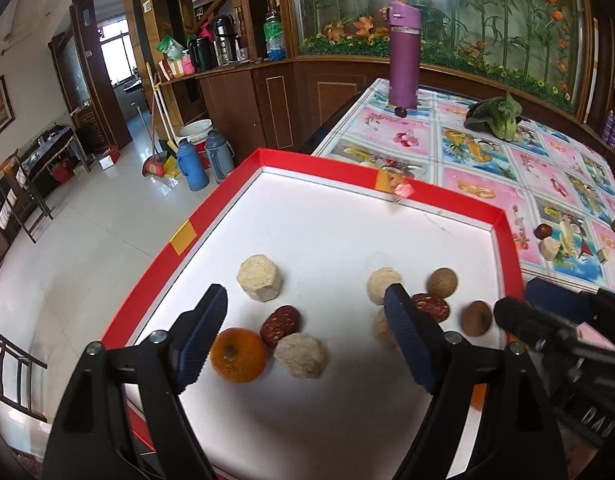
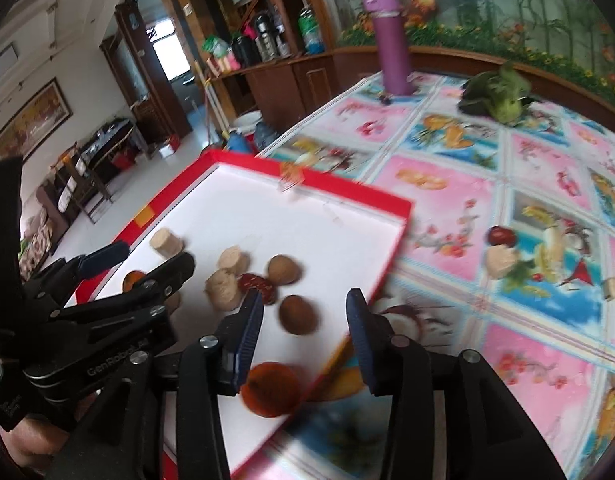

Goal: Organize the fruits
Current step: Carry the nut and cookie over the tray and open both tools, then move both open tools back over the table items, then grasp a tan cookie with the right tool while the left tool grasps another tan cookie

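Observation:
A red tray (image 1: 507, 240) with a white floor holds an orange (image 1: 238, 355), two red dates (image 1: 280, 321), several beige cut pieces (image 1: 260, 283) and two brown round fruits (image 1: 476, 318). My left gripper (image 1: 307, 312) hovers open over the tray's near part, with the orange by its left finger and nothing between its pads. My right gripper (image 2: 305, 308) is open above the tray's right corner (image 2: 403, 208). A brown fruit (image 2: 298, 314) lies on the tray floor between its fingers and a second orange (image 2: 271, 388) lies just below. The left gripper (image 2: 147, 260) shows at the left of the right wrist view.
On the flowered tablecloth (image 2: 527, 168) right of the tray lie a red fruit (image 2: 500, 235), a beige piece (image 2: 501, 261) and a small beige bit (image 2: 613, 286). A purple bottle (image 1: 404, 56) and a leafy green vegetable (image 1: 497, 118) stand at the far end. The floor drops off left of the tray.

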Motion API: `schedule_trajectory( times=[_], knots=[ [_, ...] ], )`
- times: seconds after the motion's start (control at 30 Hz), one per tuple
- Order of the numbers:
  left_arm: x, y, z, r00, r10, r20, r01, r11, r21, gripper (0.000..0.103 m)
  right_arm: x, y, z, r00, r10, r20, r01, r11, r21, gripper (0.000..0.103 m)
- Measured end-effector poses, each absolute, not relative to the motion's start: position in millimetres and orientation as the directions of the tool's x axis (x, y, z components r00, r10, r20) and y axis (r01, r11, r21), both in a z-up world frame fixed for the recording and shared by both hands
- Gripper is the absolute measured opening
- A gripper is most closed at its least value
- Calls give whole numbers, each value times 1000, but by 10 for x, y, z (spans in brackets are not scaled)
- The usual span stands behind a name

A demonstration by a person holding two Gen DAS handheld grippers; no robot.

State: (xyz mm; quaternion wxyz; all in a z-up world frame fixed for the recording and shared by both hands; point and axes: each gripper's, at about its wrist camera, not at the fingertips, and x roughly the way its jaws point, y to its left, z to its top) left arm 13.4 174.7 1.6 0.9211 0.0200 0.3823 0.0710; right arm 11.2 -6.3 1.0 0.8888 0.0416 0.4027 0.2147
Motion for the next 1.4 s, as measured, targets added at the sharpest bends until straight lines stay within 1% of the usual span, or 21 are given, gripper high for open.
schedule_trajectory(
  times=[0.3, 0.47, 0.7, 0.87, 1.03, 1.2, 1.27, 1.3, 1.4],
  knots=[
    [86, 1372, 118, 713, 112, -692, -36, 992, 123, 85, 147, -785, 43, 648, 352, -675, -223, 935, 274, 46],
    [93, 1175, 183, 715, 77, -695, 12, 992, 123, 87, 104, -1425, 13, 689, 271, -672, -105, 955, 277, 46],
    [165, 731, 232, 704, -5, -710, 129, 984, 122, 87, 118, -2096, -81, 699, 147, -700, 30, 972, 234, 46],
    [239, 411, 236, 680, -64, -731, 215, 970, 115, 87, 236, -2231, -149, 680, 108, -726, 46, 981, 188, 46],
    [389, 207, 152, 643, -93, -760, 268, 957, 110, 87, 403, -2197, -246, 653, 89, -753, 32, 989, 144, 46],
    [556, 39, 83, 616, -119, -778, 311, 945, 101, 87, 505, -2188, -302, 651, 44, -758, 52, 993, 102, 46],
    [627, -17, 39, 608, -125, -784, 319, 943, 97, 87, 513, -2186, -325, 654, 30, -756, 54, 995, 86, 44],
    [678, -55, 6, 599, -126, -791, 324, 941, 95, 87, 519, -2192, -335, 651, 31, -758, 54, 995, 87, 37],
    [776, -148, -62, 592, -125, -796, 325, 941, 94, 87, 523, -2207, -341, 654, 21, -756, 59, 995, 79, 31]
  ],
)
